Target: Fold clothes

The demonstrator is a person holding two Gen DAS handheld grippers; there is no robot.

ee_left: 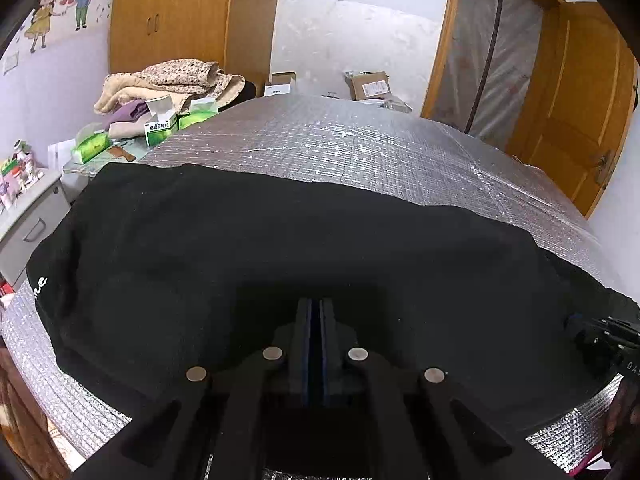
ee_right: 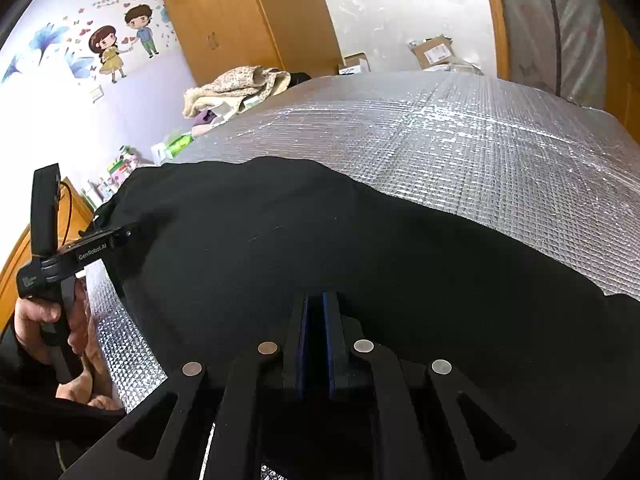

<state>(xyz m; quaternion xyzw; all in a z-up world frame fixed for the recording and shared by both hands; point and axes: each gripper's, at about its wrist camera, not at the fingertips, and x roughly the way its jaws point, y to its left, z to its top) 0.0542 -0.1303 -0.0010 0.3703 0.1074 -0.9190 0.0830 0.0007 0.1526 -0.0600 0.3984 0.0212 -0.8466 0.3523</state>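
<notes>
Your left gripper (ee_left: 319, 304) has its fingers pressed together over the black garment (ee_left: 260, 248); whether cloth is pinched, you cannot tell. Your right gripper (ee_right: 316, 300) shows a narrow gap. The garment lies spread on the silver surface (ee_left: 360, 144); farther off, a blanket pile (ee_left: 172, 80).

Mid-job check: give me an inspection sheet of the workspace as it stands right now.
Surface: silver quilted foil mat, creased.
Job's things: black garment spread flat across the near edge.
Clutter: blanket pile, tissue packs, boxes at far left.
Grippers: left gripper shut; right gripper slightly open; both at the garment's near hem.
Cables: nothing seen.
Surroundings: wardrobe, door, wall stickers.
</notes>
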